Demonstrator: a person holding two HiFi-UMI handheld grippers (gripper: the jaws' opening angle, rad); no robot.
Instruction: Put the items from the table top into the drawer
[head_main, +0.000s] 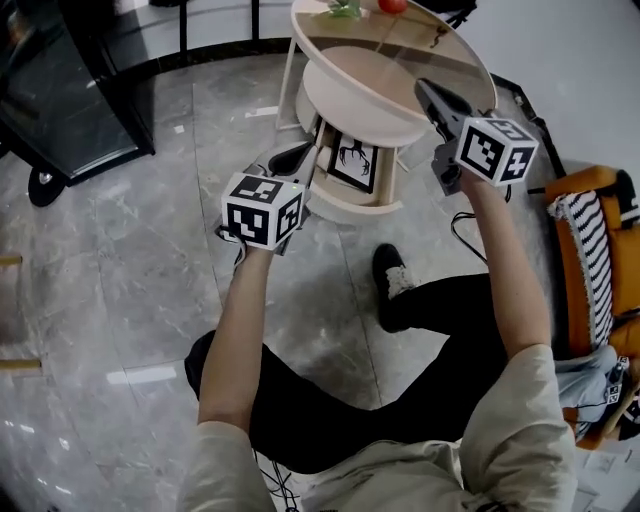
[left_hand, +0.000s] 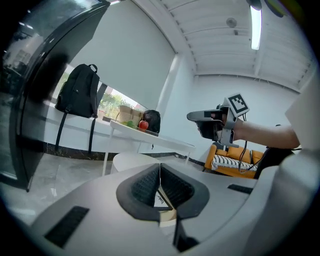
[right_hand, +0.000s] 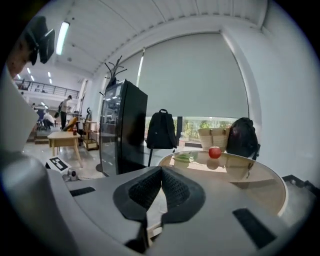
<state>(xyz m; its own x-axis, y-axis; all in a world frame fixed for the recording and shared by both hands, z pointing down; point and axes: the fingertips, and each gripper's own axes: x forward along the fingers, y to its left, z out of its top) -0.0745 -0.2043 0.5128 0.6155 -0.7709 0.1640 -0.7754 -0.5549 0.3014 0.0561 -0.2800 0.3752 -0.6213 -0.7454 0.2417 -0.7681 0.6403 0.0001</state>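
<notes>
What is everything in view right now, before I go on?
apple: 1, red, on the table top
green item: 1, green, on the table top, left of the apple
table: 1, beige with glass top, in front of the person
drawer: 1, beige, under the table's lower shelf
backpacks: 2, black, by the window
basket: 1, beige, between the backpacks
cabinet: 1, black, left of the table
sofa: 1, orange, at the person's right
left tool: 1, grey, shut, empty
right tool: 1, grey, shut, empty
</notes>
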